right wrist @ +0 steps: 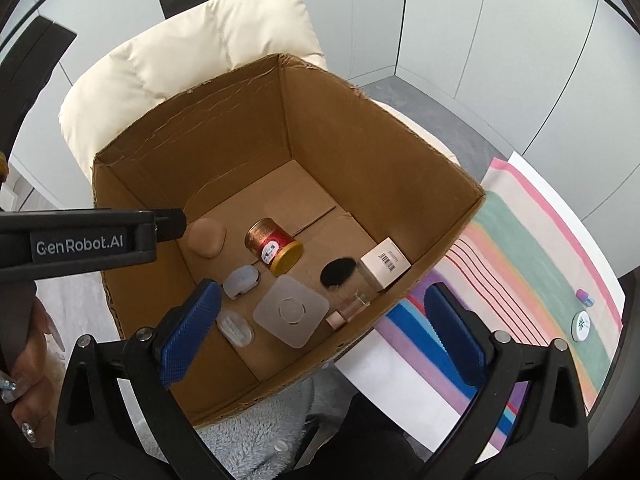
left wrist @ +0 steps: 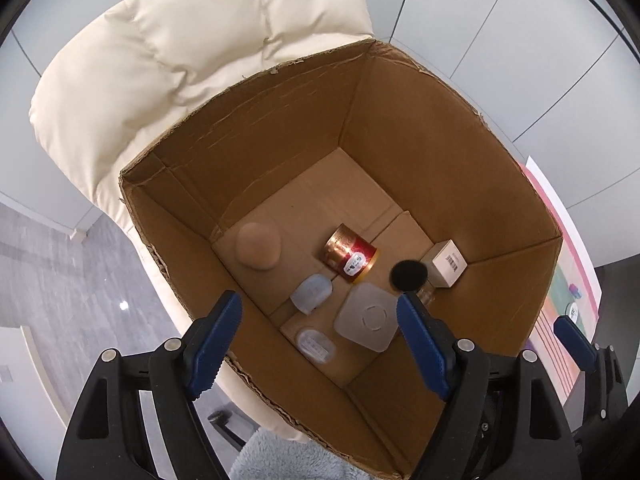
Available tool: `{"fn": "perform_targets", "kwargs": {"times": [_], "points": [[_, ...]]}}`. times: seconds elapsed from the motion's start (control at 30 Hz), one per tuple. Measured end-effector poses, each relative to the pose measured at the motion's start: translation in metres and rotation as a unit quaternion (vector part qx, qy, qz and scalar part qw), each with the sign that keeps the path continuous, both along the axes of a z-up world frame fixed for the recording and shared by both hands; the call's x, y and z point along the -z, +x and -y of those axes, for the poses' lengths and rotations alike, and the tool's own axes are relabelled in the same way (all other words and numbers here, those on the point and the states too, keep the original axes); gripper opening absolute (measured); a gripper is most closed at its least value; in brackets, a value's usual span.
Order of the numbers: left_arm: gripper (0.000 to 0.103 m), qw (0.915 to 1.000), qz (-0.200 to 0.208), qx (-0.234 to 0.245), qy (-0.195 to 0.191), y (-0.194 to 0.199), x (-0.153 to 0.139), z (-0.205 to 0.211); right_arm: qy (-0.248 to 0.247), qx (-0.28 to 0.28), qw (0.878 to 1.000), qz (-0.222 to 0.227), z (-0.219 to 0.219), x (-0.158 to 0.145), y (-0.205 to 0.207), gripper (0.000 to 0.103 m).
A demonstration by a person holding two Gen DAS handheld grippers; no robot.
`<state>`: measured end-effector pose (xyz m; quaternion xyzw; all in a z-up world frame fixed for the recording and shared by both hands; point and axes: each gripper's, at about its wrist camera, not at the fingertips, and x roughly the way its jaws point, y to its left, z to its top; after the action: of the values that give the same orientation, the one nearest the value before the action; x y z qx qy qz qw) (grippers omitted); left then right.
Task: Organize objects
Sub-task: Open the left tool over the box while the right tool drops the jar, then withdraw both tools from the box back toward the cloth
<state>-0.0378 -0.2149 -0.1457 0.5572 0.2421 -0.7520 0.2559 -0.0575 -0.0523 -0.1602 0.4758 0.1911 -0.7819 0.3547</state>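
Note:
A deep cardboard box (left wrist: 420, 128) (right wrist: 200, 128) holds a red-and-gold tin (left wrist: 350, 254) (right wrist: 274, 246), a tan pad (left wrist: 258, 246) (right wrist: 206, 237), a frosted square lid (left wrist: 368, 316) (right wrist: 291, 311), two small clear cases (left wrist: 311, 292) (right wrist: 241, 282), a black round puff (left wrist: 408, 275) (right wrist: 338, 272), a white carton (left wrist: 446, 263) (right wrist: 385, 265) and a small glass bottle (right wrist: 352, 306). My left gripper (left wrist: 320, 340) hovers open and empty above the box's near left side. My right gripper (right wrist: 320, 328) hovers open and empty over the near right rim.
The box sits on a cream padded chair (left wrist: 180, 60) (right wrist: 180, 68). A striped cloth (right wrist: 532, 264) lies to the right with a white round tin (right wrist: 582, 326) and a small purple item (right wrist: 585, 296). A grey fluffy fabric (right wrist: 248, 440) lies below the box.

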Motion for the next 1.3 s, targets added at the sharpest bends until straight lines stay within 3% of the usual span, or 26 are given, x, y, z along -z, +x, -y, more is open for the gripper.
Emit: {"fn": "perform_targets", "kwargs": {"times": [0.57,0.87,1.3], "points": [[0.081,0.9972,-0.039,0.062,-0.015,0.006,-0.026,-0.040,-0.024,0.051,0.998,-0.008,-0.052,-0.022,0.002,0.103],[0.081,0.9876,-0.065,0.130,-0.058,0.020,-0.052,-0.101,-0.033,0.089,0.995,-0.006,-0.108,-0.034,0.019,0.103],[0.081,0.9745,-0.042,0.213,-0.058,0.039,-0.037,-0.173,-0.047,0.153,0.987,0.024,-0.187,-0.024,0.056,0.103]]}}
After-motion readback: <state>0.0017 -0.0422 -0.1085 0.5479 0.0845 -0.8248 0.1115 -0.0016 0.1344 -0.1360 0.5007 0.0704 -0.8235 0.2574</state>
